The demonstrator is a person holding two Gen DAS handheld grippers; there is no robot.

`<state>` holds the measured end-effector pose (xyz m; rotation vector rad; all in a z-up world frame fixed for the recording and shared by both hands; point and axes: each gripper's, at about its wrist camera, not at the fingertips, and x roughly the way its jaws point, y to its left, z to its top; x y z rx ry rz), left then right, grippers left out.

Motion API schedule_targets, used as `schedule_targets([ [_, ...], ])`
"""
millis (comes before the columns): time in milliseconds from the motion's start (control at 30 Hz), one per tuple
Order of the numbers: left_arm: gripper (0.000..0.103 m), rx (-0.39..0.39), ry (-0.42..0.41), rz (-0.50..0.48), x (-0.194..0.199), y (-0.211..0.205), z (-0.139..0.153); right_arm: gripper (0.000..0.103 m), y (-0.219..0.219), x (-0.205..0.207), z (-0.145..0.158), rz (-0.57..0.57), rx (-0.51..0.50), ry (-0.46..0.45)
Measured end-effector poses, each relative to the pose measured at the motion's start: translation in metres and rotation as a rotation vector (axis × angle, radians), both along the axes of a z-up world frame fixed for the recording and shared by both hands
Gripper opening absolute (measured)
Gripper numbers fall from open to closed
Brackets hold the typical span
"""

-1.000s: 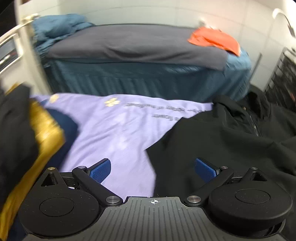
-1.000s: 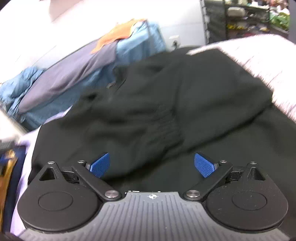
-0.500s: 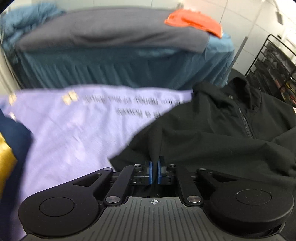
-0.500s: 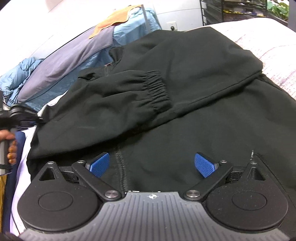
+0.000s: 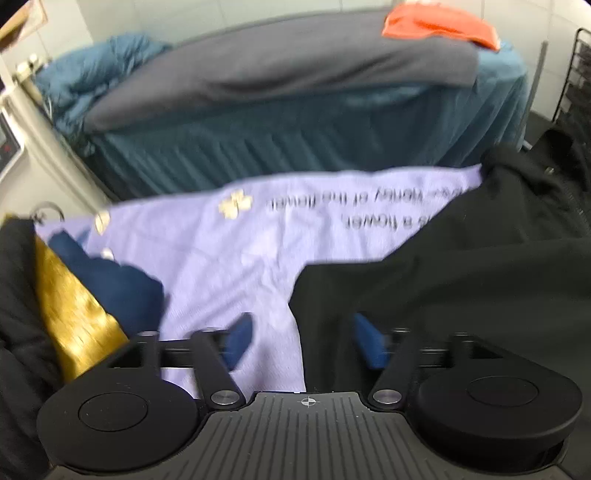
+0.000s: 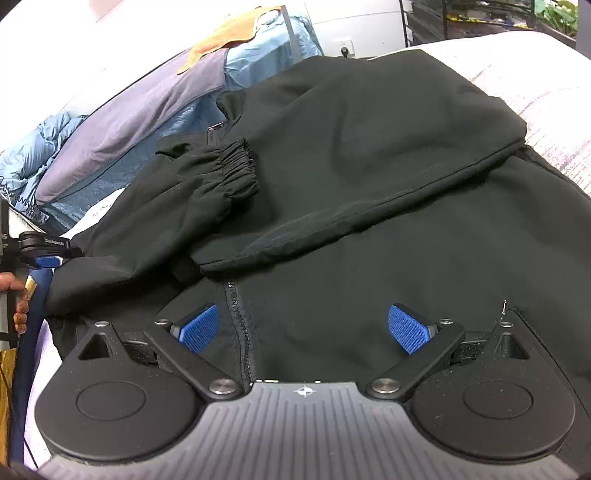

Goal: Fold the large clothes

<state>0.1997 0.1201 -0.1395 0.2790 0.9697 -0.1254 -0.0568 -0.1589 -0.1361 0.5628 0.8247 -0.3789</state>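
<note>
Over on the left side, some other clothes sit in a heap: something black, a gold cloth [image 5: 74, 317] and a dark blue cloth [image 5: 122, 291]. Next to them lies a light purple sheet [image 5: 229, 251] with flowers and writing on it. Behind it stands a bed with a teal cover [image 5: 295, 147], a grey blanket [image 5: 295, 70] and an orange cloth [image 5: 439, 22] on top.

Then comes the left gripper [image 5: 303, 341]. Its blue fingers [image 5: 238, 341] are spread wide and hold nothing. The edge of the black jacket [image 6: 369, 206] lies between them, right where the jacket meets the purple sheet. This view is blurry, so I cannot tell if a finger touches the cloth.

Further right, the jacket is spread out flat and takes up most of the space. One sleeve is folded across the front, and its stretchy cuff [image 6: 236, 166] lies on the chest. The zipper [image 6: 242, 332] runs down the middle.

The right gripper [image 6: 304, 328] hangs just over the lower front of the jacket, near the zipper. Its fingers [image 6: 408, 328] are wide apart too, with nothing in them.

The jacket looks soft, floppy and smooth, so I think it may slide and sag when lifted. It is big, so it likely needs both grippers. Good spots to pinch would be the bottom hem or the side edge, taking all the layers at once.
</note>
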Motion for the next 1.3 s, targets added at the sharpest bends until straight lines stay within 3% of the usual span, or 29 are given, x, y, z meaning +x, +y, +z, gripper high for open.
schedule_targets([
  [167,0.103,0.0,-0.068,0.001,-0.012,0.012,0.025,0.099,0.0,0.002,0.0,-0.001,0.001,0.0],
  [267,0.103,-0.073,-0.11,-0.072,-0.035,0.01,0.043,0.099,0.002,0.007,-0.001,0.004,0.001,-0.001],
  [400,0.103,-0.154,-0.101,-0.144,-0.064,-0.007,0.049,0.099,0.004,0.012,-0.002,0.018,0.003,0.005],
  [500,0.103,-0.104,-0.083,-0.187,-0.081,-0.023,0.029,0.099,0.005,0.012,0.0,0.023,0.003,-0.001],
  [633,0.103,0.008,0.006,-0.204,-0.085,-0.028,-0.018,0.099,0.005,0.012,0.001,0.03,-0.005,0.011],
  [733,0.103,0.017,0.081,-0.153,-0.078,-0.02,-0.047,0.099,0.002,0.011,0.001,0.026,-0.006,0.02],
  [800,0.103,-0.004,0.078,-0.121,-0.075,-0.015,-0.055,0.099,0.002,0.011,0.001,0.03,-0.013,0.02],
  [967,0.103,0.014,0.064,-0.118,-0.079,-0.017,-0.048,0.099,0.004,0.019,0.005,0.061,-0.036,0.015],
  [1133,0.103,-0.003,-0.06,-0.161,-0.12,-0.02,-0.018,0.1,0.01,0.025,0.009,0.103,-0.064,0.013],
  [1300,0.103,0.003,-0.001,-0.18,-0.155,-0.025,-0.017,0.1,0.016,0.014,0.004,0.143,-0.076,0.053],
])
